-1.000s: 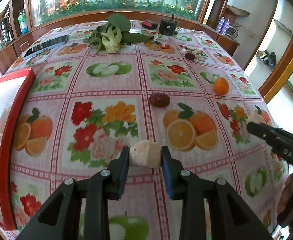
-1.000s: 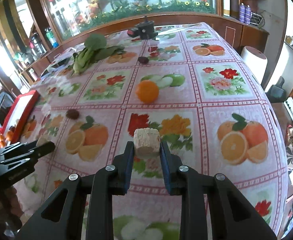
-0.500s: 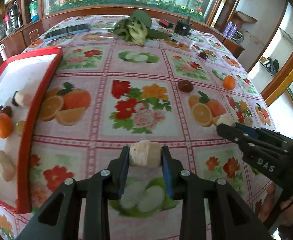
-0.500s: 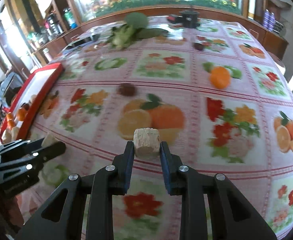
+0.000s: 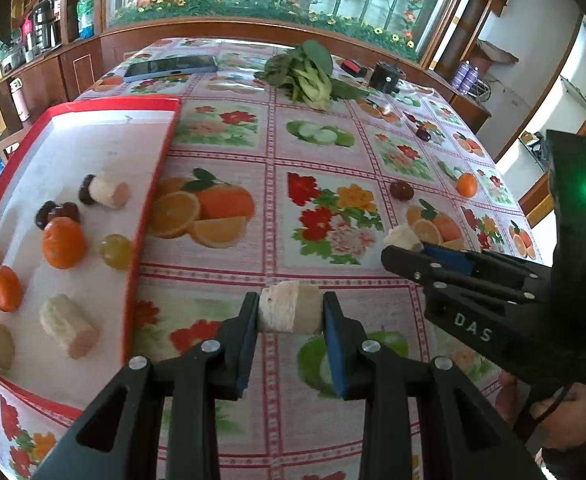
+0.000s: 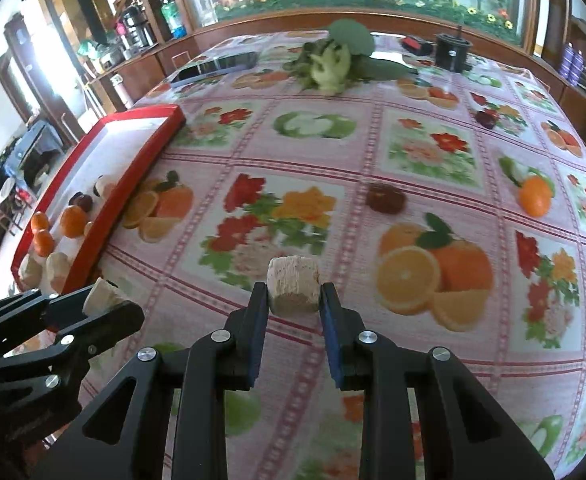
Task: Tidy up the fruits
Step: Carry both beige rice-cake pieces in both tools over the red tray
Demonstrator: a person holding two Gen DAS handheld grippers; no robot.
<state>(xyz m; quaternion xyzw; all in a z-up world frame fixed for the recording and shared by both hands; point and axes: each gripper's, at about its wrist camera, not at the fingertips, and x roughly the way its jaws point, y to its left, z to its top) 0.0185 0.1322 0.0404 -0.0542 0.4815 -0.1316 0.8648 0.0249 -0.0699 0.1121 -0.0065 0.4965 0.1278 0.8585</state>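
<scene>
Judging by looks, each pale chunk [image 5: 291,307] is light and crumbly; both are pinched across flat sides by the left claw [image 5: 291,312] and right claw [image 6: 294,300].

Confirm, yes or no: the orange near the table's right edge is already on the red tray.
No: that orange lies on the tablecloth, far from the red tray.

Four oranges [image 5: 63,243], five pale chunks [image 5: 291,307] (two gripped), one tray [image 5: 149,196]
</scene>
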